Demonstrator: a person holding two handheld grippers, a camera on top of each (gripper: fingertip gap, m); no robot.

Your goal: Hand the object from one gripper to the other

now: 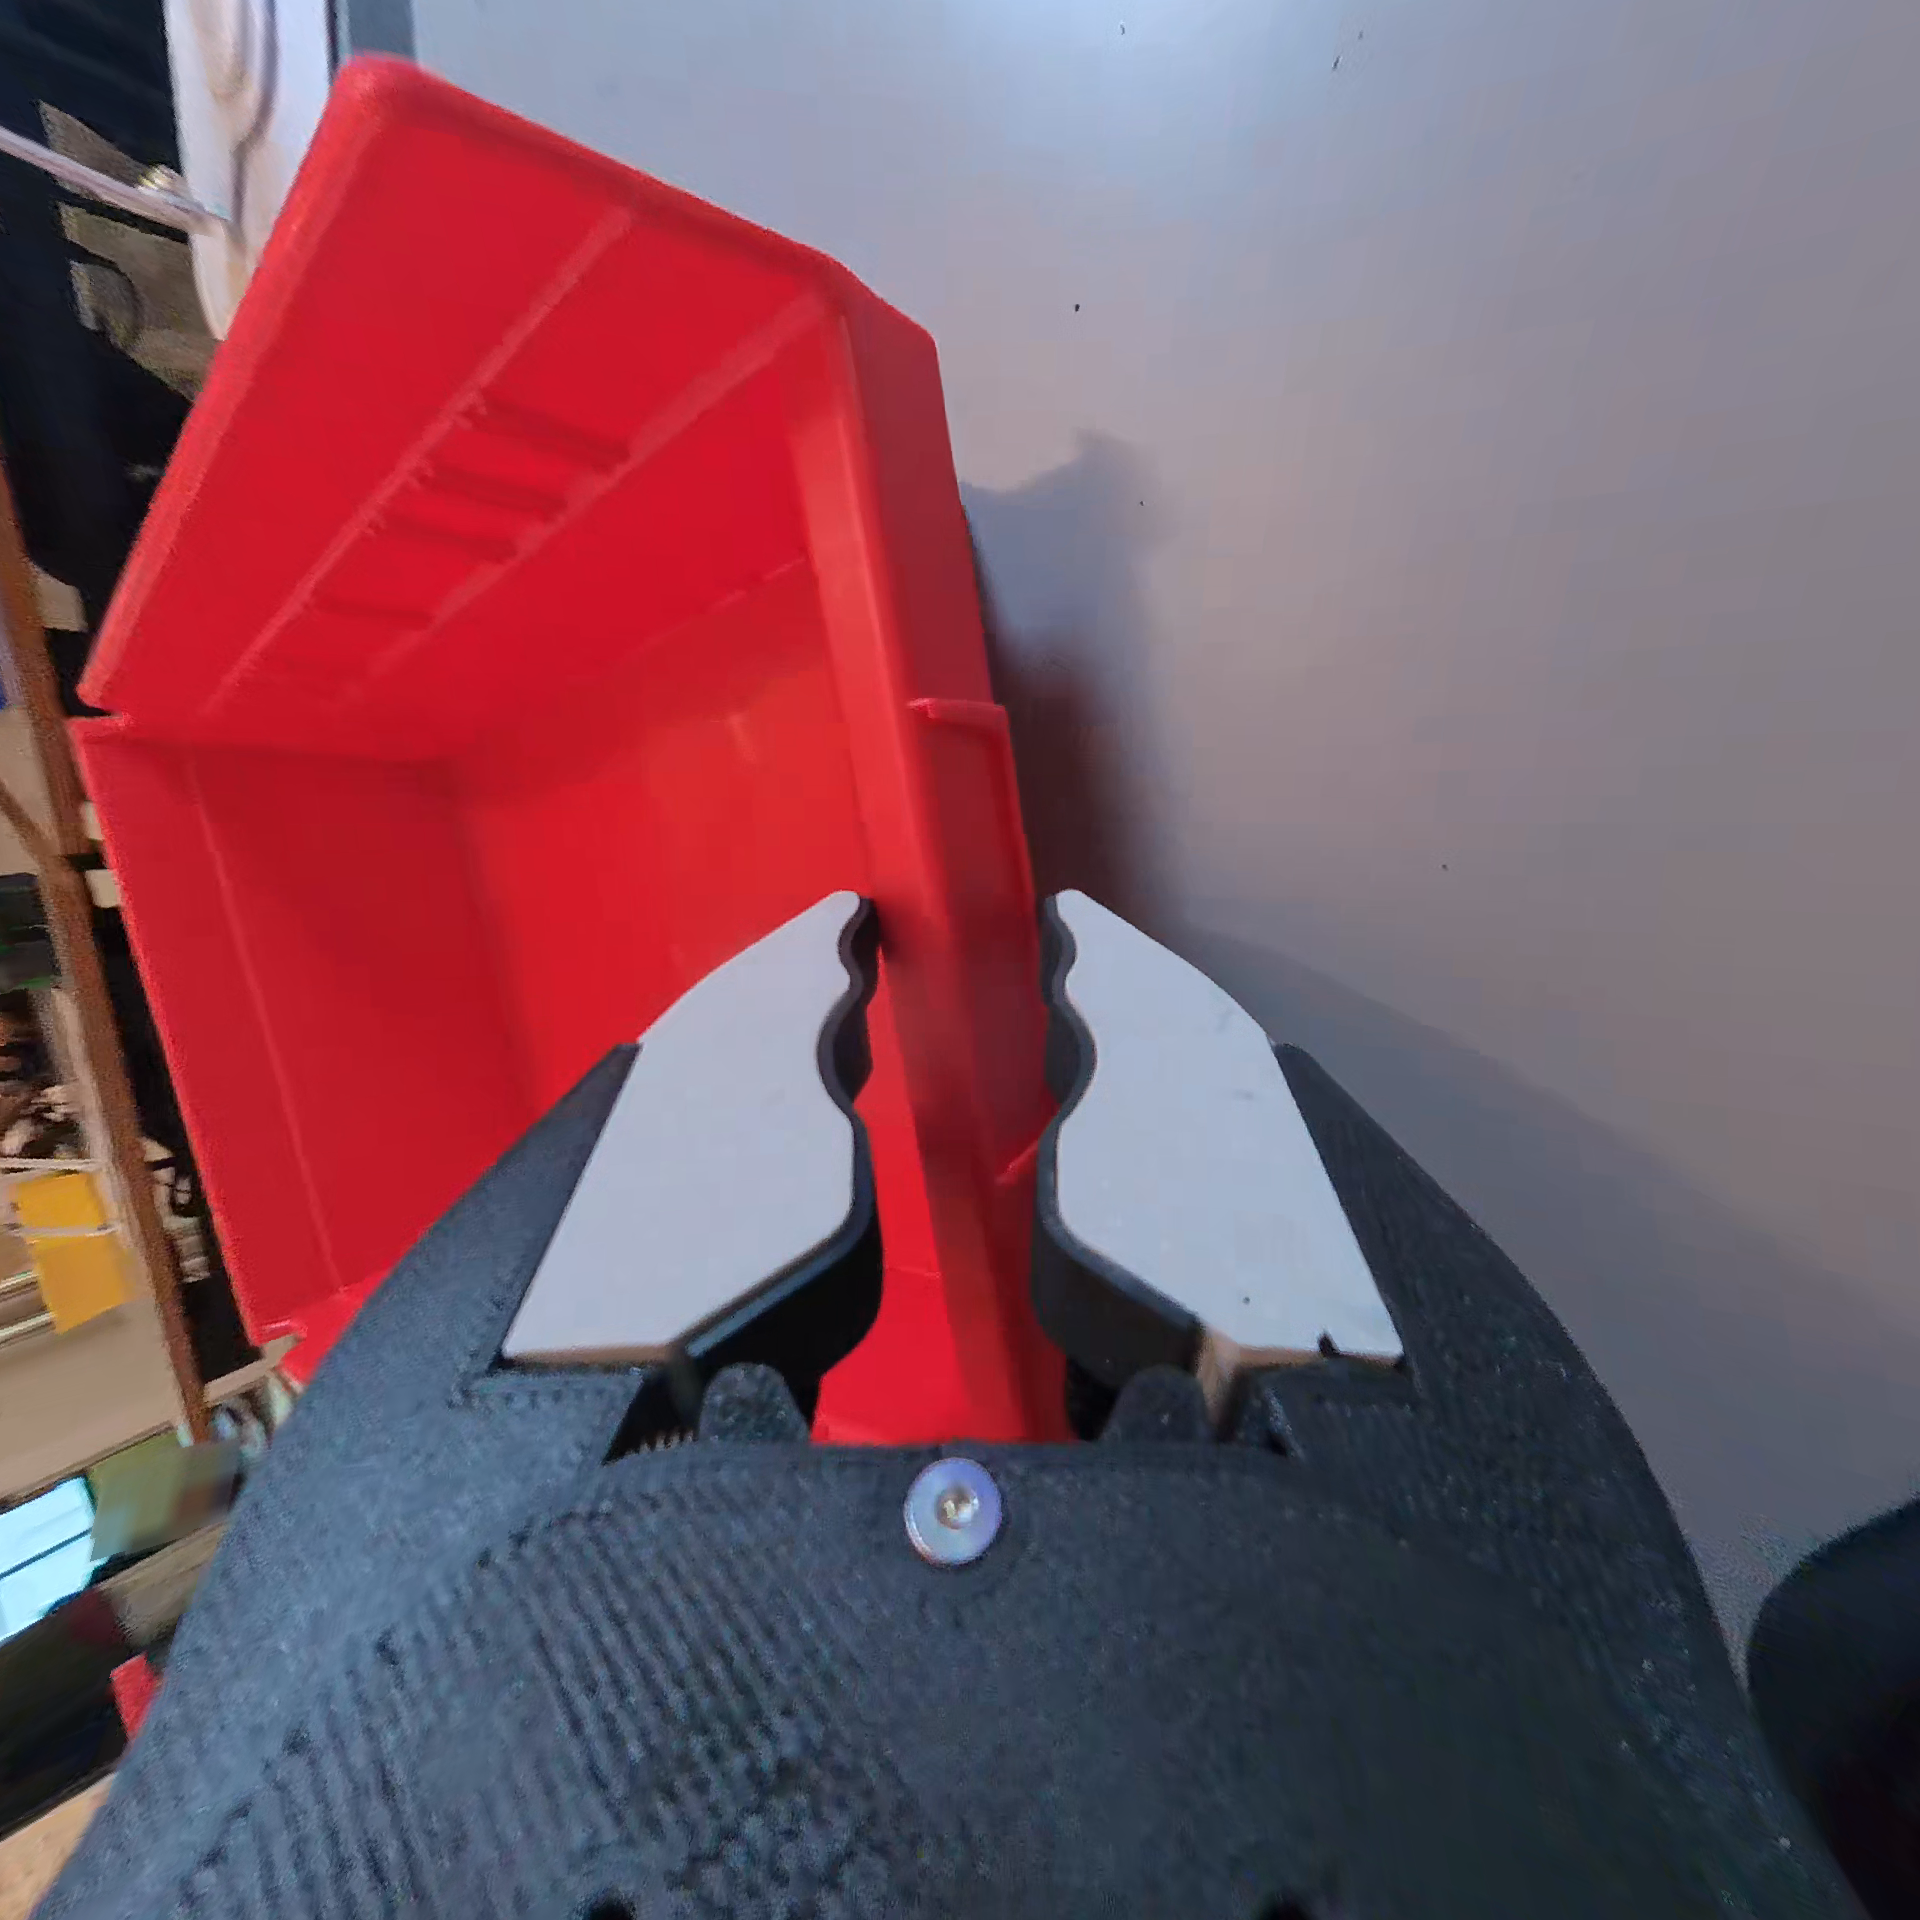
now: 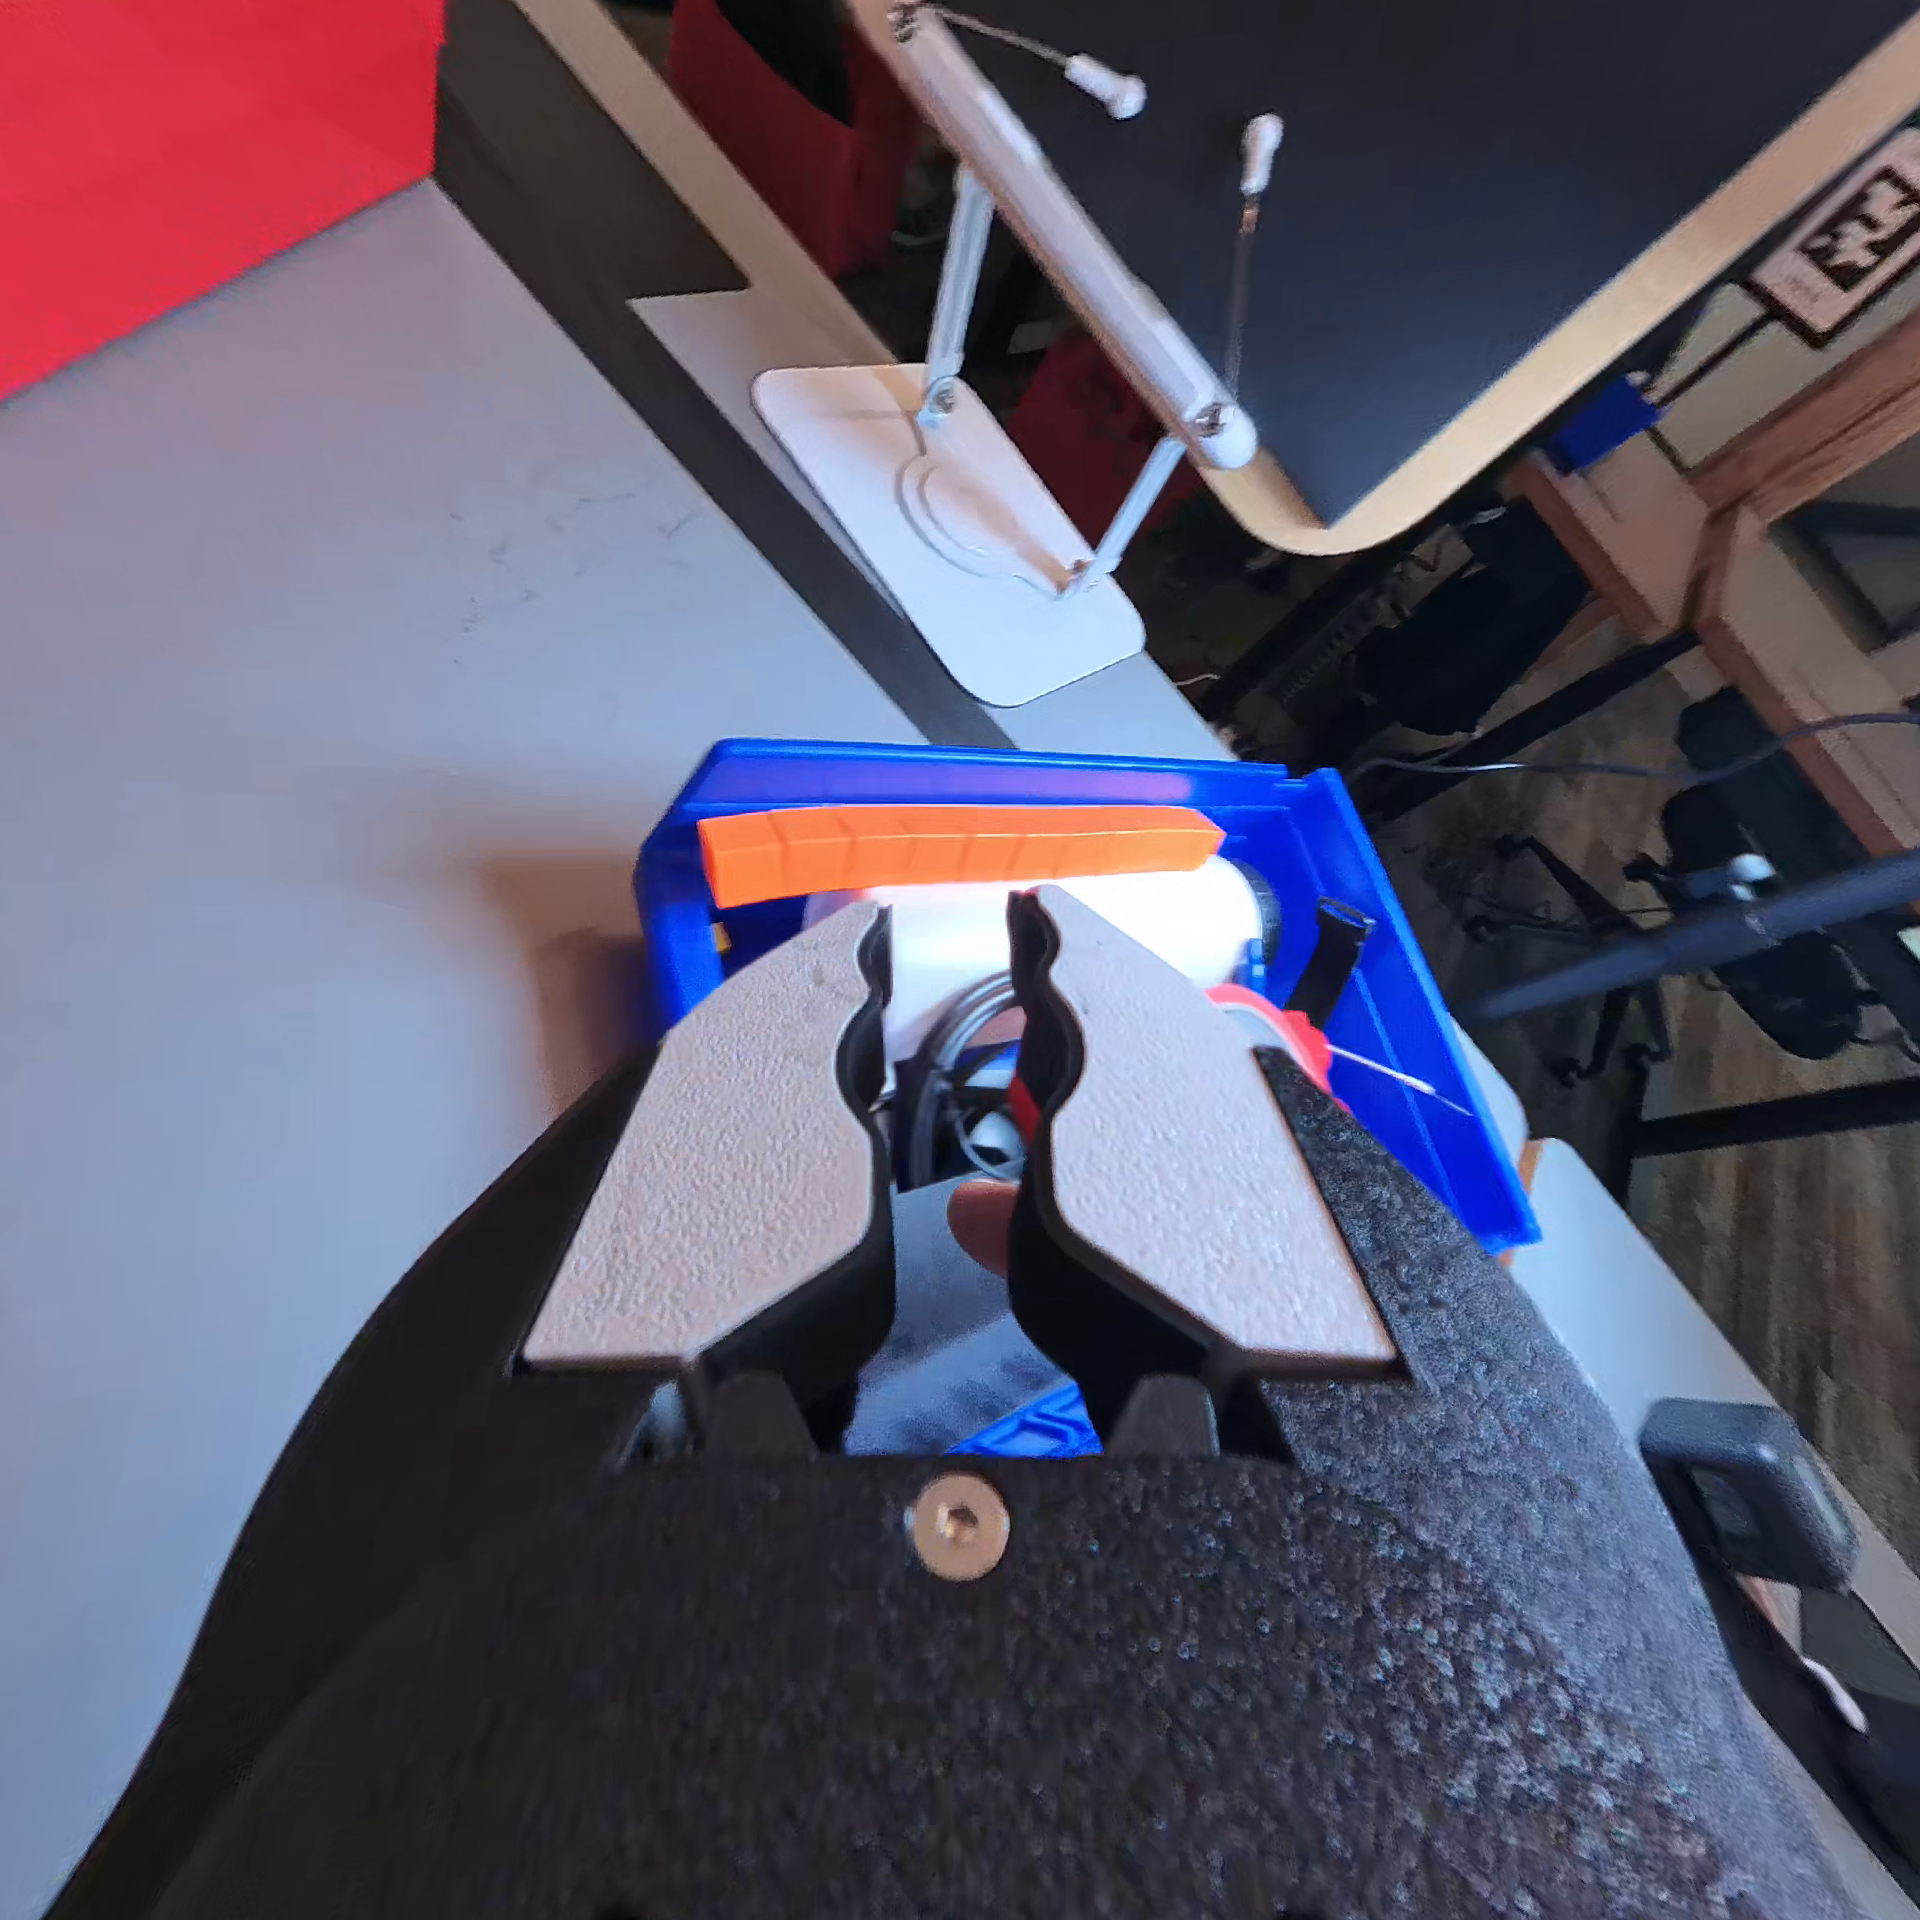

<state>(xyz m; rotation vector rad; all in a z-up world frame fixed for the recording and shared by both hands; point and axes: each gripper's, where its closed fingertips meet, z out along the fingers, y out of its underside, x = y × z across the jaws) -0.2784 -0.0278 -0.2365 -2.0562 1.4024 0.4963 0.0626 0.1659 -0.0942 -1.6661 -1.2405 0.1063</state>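
Note:
An empty red plastic bin (image 1: pixel 520 935) stands on the grey table (image 1: pixel 1455 520). My left gripper (image 1: pixel 956 914) straddles the bin's right side wall, with one finger inside and one outside, both pressed against it. In the right wrist view a blue bin (image 2: pixel 1382 956) sits near the table edge. It holds an orange strip (image 2: pixel 956 847), a white roll (image 2: pixel 1143 904), dark cables and small red parts. My right gripper (image 2: pixel 951 914) hovers just above the blue bin's contents with a narrow gap between its fingers and nothing clearly held. A corner of the red bin (image 2: pixel 156 156) shows at the top left.
A white lamp base (image 2: pixel 935 520) with thin metal arms stands on the table beyond the blue bin. The table edge runs diagonally past it, with a floor, desks and chairs beyond. A small black device (image 2: pixel 1745 1507) lies at the lower right. A dark rounded object (image 1: pixel 1849 1714) sits at the lower right. The tips of one gripper are about 40 cm away from the tips of the other.

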